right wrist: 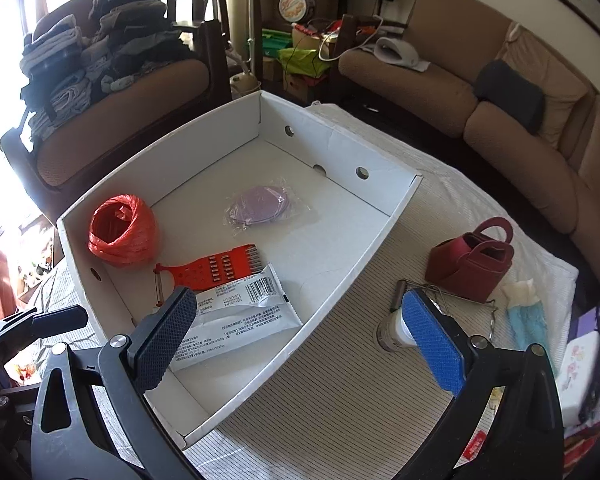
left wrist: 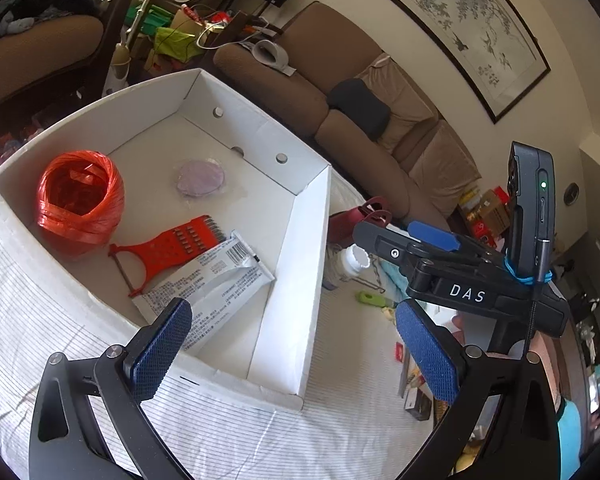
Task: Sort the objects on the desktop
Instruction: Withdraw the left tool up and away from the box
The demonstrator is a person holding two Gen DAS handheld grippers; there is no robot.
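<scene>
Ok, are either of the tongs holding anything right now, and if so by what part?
Nothing is held. The left tongs and right tongs both stand wide open and empty above the white box; the white packet lies loose inside it.

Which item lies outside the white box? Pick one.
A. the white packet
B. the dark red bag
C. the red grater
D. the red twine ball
B: the bag stands on the striped cloth to the right of the box, while the twine, grater and packet all lie inside it.
</scene>
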